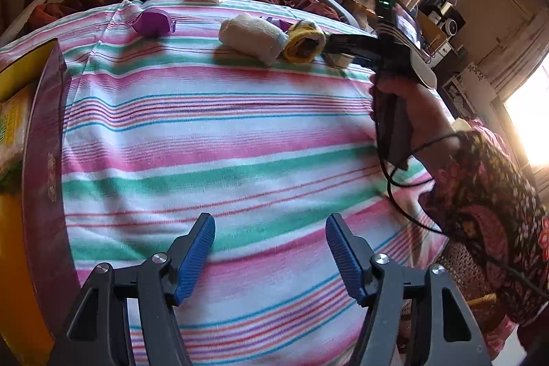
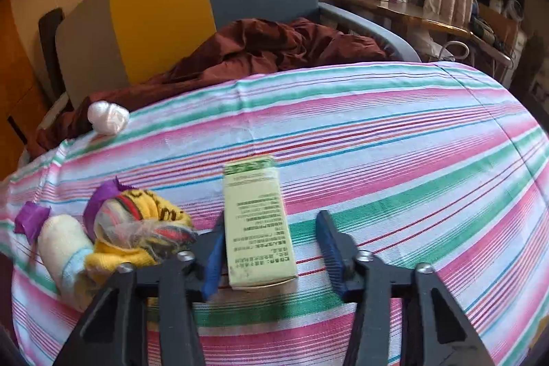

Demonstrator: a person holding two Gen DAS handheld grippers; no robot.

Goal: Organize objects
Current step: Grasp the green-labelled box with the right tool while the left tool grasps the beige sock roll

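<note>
Counting on the striped cloth [image 2: 377,139]: one pale green printed carton [image 2: 255,222], one cream rolled sock [image 2: 63,249], one yellow rolled sock [image 2: 144,228], one white crumpled bundle [image 2: 108,117], one purple bundle [image 1: 152,21]. Two blue-padded grippers: left [image 1: 270,258], right [image 2: 271,254].

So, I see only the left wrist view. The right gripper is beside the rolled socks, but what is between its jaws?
Observer: A pale green box lies flat on the striped cloth, between the jaws of the right gripper.
Operator: Is it gripped?
Observer: Not by this picture. The pad on the sock side touches the box, but the other pad stands clear of it.
Operator: Is the yellow sock in the way?
Observer: No. The yellow sock lies outside the jaws, beside the one that touches the box.
</note>
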